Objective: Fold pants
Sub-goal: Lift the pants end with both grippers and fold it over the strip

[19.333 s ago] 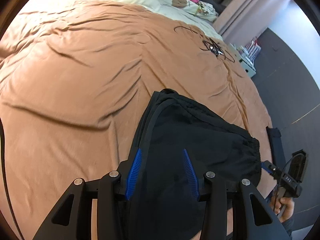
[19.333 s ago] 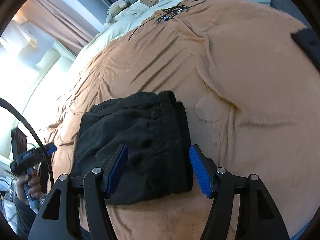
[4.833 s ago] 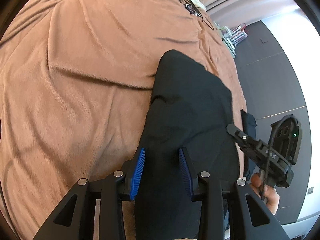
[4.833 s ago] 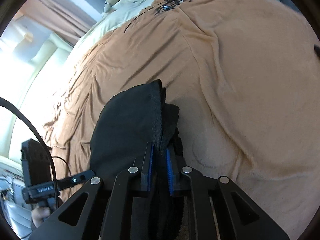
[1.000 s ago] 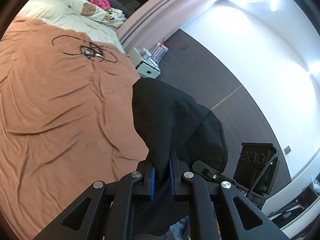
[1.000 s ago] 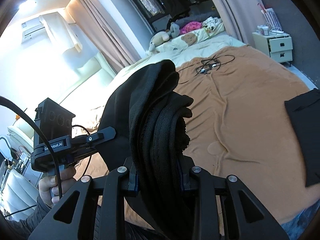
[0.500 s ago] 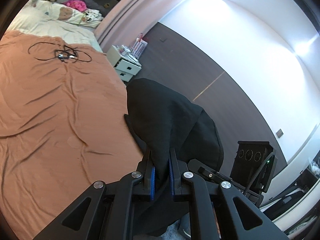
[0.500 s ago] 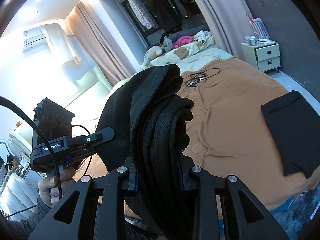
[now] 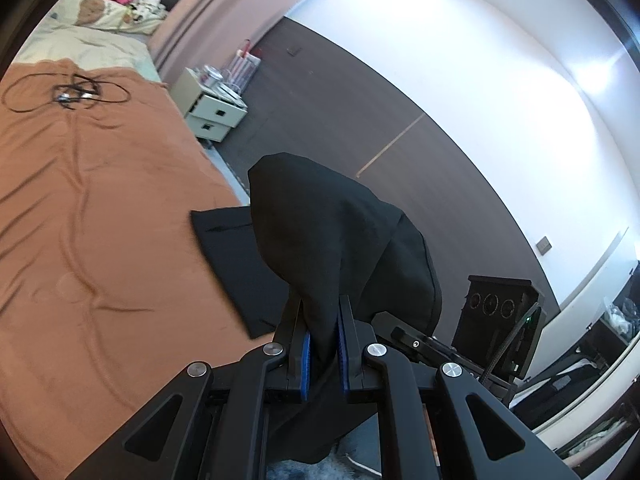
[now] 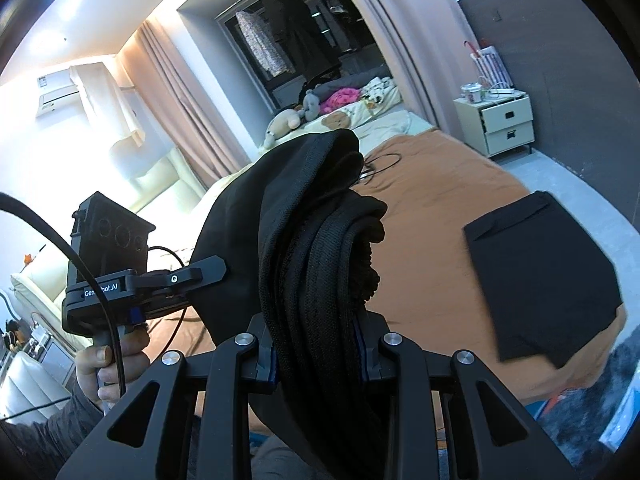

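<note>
Cables (image 9: pixel 68 94) lie coiled on the brown blanket (image 9: pixel 100 240) at the far left of the left wrist view, with pillows (image 9: pixel 96 16) beyond them at the head of the bed; right of the blanket's edge stands a pale nightstand (image 9: pixel 212 112) against the dark wall; nearer, a flat folded black garment (image 9: pixel 236 264) rests on the blanket's right edge; the left gripper (image 9: pixel 323 354) is clamped narrow on the black pants (image 9: pixel 320 232), its blue pads (image 9: pixel 305 360) pressing the cloth from both sides, and the pants rise in a hump above the fingers, lifted clear of the bed; the right gripper (image 9: pixel 460 356) shows at the pants' right side, its jaws hidden by cloth in this view. In the right wrist view, a hand (image 10: pixel 108 364) at the left grips the handle of the left gripper (image 10: pixel 200 274), whose tip meets the pants (image 10: pixel 304 240); the right gripper (image 10: pixel 316 356) is closed on a thick bunch of the pants' folded layers (ribbed edges stacked together), held up in the air; plush toys (image 10: pixel 288 118) sit on the pillows behind; further right the folded garment (image 10: pixel 544 276) lies on the blanket (image 10: pixel 432 208), well apart from the held pants; the nightstand (image 10: pixel 500 120) stands at the far right.
</note>
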Demonstrator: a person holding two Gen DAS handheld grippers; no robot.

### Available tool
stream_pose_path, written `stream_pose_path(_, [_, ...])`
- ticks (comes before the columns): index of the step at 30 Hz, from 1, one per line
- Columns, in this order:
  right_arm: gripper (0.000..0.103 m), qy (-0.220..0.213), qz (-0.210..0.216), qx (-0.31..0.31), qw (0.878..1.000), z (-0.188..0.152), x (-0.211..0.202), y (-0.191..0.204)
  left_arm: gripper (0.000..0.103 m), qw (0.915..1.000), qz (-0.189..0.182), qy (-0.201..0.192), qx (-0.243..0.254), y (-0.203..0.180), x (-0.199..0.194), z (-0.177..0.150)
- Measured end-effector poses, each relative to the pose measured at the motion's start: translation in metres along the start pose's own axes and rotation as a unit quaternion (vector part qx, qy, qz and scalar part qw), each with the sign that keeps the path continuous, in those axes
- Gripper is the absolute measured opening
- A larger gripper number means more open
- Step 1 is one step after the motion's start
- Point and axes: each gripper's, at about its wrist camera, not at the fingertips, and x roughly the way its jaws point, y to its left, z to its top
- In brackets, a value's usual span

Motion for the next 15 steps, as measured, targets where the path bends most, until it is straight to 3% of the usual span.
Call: stream_pose_path(15, [0.024,0.004,-0.071,-0.022,0.997,0.027,-0.014,-0.021,0.011,0.9965,-0.064,0.050,-0.016,0.001,0.122,0.028])
